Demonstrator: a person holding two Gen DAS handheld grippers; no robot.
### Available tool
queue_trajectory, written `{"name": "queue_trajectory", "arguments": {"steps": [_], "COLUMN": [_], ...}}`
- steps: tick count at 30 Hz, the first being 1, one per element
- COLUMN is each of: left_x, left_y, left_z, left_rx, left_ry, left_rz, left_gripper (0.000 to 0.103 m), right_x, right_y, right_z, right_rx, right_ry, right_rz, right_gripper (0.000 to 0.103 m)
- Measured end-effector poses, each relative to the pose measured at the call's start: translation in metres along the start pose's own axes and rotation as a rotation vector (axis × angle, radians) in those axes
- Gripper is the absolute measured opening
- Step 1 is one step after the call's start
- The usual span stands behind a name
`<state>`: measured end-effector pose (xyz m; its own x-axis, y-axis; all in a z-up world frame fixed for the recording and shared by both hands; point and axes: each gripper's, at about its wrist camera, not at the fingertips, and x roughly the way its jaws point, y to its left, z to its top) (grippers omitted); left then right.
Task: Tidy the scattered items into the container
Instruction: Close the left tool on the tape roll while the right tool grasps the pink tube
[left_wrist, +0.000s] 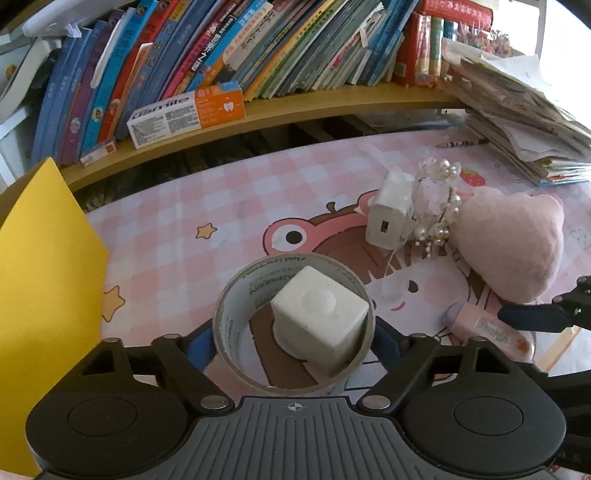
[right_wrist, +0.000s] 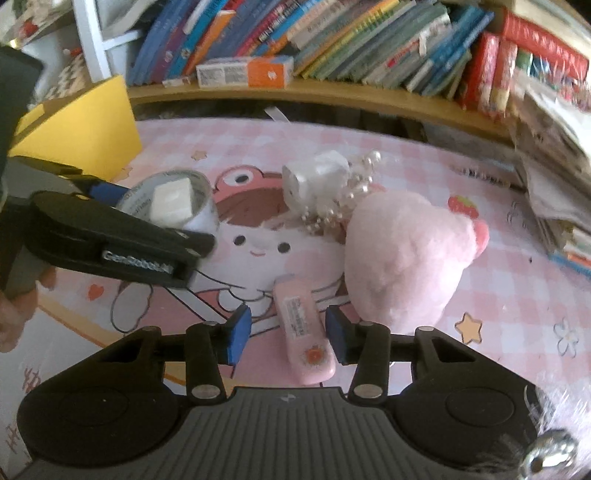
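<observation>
My left gripper (left_wrist: 294, 341) is shut on a roll of clear tape (left_wrist: 236, 317) with a white cube (left_wrist: 319, 315) standing inside it; the roll also shows in the right wrist view (right_wrist: 201, 218). My right gripper (right_wrist: 289, 332) is open, its blue pads either side of a pink tube (right_wrist: 303, 325) lying on the pink mat; the tube also shows in the left wrist view (left_wrist: 487, 328). The yellow container (left_wrist: 44, 258) stands at the left. A white charger (left_wrist: 389, 210), a pearl hair ornament (left_wrist: 439, 218) and a pink plush (left_wrist: 513, 243) lie on the mat.
A wooden shelf (left_wrist: 295, 107) of books with a toothpaste box (left_wrist: 184, 110) runs along the back. A stack of papers (left_wrist: 517, 110) sits at the back right. A pencil (left_wrist: 461, 142) lies near it.
</observation>
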<state>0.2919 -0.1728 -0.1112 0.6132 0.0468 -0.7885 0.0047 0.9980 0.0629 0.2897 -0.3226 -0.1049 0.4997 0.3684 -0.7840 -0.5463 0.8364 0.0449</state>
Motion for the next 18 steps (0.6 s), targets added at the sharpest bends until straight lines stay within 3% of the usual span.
{"name": "queue_trajectory", "arguments": {"steps": [5,18], "left_x": [-0.009,-0.061], "left_y": [0.000,0.000], "left_z": [-0.001,-0.004], "left_rx": [0.001,0.008], "left_ry": [-0.027,-0.137], "left_rz": [-0.017,-0.034], "left_gripper": [0.085,0.085], "right_x": [0.001,-0.018], "right_y": [-0.001,0.011], "right_z": [-0.003,-0.007], "right_rx": [-0.002,0.003], "right_ry": [0.012,-0.018], "right_rz": [0.011,0.041], "right_gripper": [0.023,0.023]}}
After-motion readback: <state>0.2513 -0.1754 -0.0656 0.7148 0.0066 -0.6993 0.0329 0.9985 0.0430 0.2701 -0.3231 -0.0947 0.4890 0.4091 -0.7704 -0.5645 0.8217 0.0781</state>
